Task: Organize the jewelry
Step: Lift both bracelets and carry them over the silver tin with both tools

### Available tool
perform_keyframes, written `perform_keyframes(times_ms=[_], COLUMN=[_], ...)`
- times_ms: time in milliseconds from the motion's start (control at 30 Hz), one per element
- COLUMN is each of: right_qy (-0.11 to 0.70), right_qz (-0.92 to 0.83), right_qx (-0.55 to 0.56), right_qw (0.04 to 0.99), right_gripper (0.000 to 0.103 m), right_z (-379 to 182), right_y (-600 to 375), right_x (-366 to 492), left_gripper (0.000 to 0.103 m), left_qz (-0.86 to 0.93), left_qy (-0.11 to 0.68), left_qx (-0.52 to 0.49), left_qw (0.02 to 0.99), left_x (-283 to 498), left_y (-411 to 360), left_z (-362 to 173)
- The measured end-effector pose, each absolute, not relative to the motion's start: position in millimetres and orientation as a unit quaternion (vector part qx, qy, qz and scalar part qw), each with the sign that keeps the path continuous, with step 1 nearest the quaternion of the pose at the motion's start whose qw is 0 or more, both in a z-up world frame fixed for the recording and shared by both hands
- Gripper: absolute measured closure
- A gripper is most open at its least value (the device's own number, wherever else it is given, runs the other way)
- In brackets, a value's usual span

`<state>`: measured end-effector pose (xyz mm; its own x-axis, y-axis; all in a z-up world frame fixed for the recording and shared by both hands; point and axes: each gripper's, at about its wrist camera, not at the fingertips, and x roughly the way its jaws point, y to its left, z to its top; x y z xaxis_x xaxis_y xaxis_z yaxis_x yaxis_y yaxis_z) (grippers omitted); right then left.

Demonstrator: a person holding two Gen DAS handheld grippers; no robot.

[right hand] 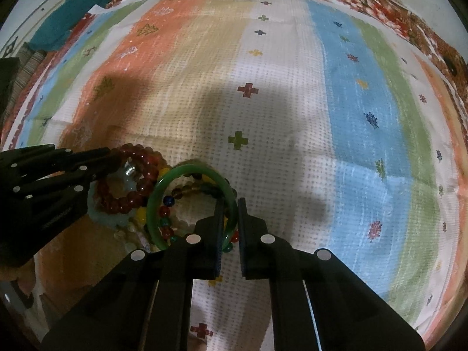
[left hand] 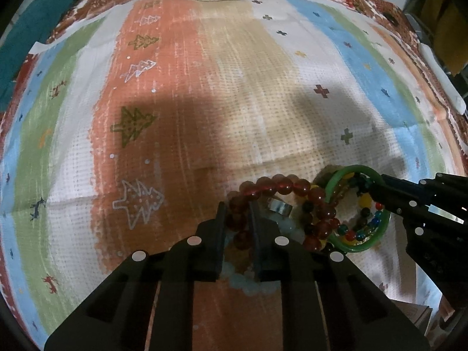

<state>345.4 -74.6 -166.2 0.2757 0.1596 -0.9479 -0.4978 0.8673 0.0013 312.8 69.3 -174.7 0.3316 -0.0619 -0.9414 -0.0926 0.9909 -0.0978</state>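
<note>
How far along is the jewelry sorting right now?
Nothing looks sorted yet: the pieces lie in one tangled pile on the striped cloth. In hand: the left gripper is shut on the red bead bracelet, and the right gripper is shut on the green bangle. Left: pulling these apart, plus the multicolour beads and silver ring.

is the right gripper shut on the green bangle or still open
Shut on it: the right gripper has its jaws pressed on both sides of the green bangle rim.
</note>
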Motion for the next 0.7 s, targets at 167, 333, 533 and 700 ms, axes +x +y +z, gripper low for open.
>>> perform_keyframes(times_ms=[167,333,533,700], right_qy=[0.561,0.555,0.545,0.535], right_qz=[0.209,0.209,0.208,0.207], right_qx=[-0.151,-0.147,-0.145,-0.139], right_qw=[0.787,0.791,0.799,0.807], right_gripper=[0.094,0.094,0.094,0.094], right_z=[-161.5,-153.9,-139.0,-128.6], right_y=[-76.1,-81.8,-87.5,-92.0], right_x=[343.7,339.3,328.4,320.3], left_gripper=[0.090,0.090,0.090,0.090], left_qz=[0.015,0.024,0.018,0.022], left_qy=[0.574,0.564,0.536,0.525], left_qx=[-0.061,-0.067,-0.068,-0.067], left_qw=[0.816,0.822,0.841,0.848], left_x=[307.8,299.6,288.1,280.7], left_y=[66.8,67.6,61.6,56.2], left_z=[-166.1,-147.9,-117.5,-104.7])
